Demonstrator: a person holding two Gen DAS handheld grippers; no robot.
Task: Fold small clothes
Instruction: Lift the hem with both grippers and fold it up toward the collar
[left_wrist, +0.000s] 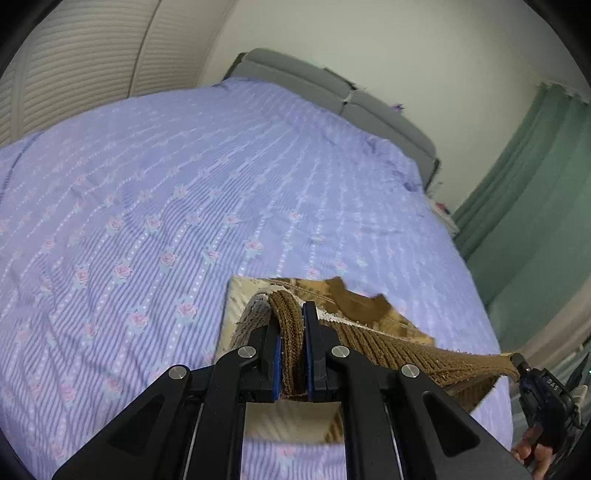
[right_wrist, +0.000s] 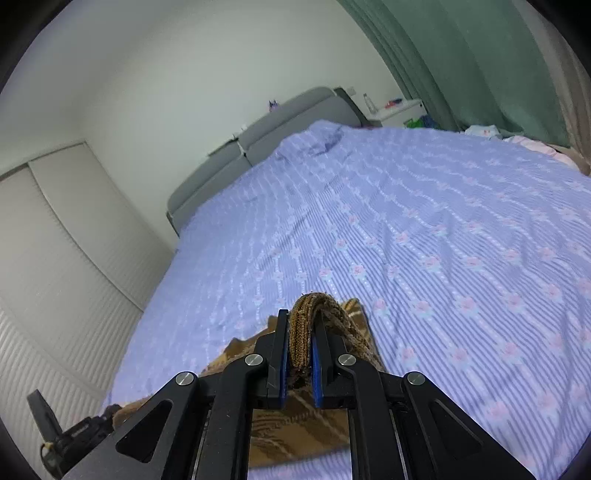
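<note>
A small brown garment with a ribbed knit band (left_wrist: 388, 349) and a tan plaid body (left_wrist: 362, 299) hangs above the bed. My left gripper (left_wrist: 291, 314) is shut on one end of the ribbed band. My right gripper (right_wrist: 300, 325) is shut on the other end of the band (right_wrist: 301, 332); it also shows at the right edge of the left wrist view (left_wrist: 517, 360). The band is stretched taut between the two grippers. The plaid fabric (right_wrist: 295, 428) droops below the fingers onto the bed.
The bed has a lilac striped sheet with pink roses (left_wrist: 184, 184) and a grey headboard (left_wrist: 332, 92). White louvred closet doors (right_wrist: 55, 258) stand on one side, green curtains (left_wrist: 535, 184) and a white nightstand (right_wrist: 399, 110) on the other.
</note>
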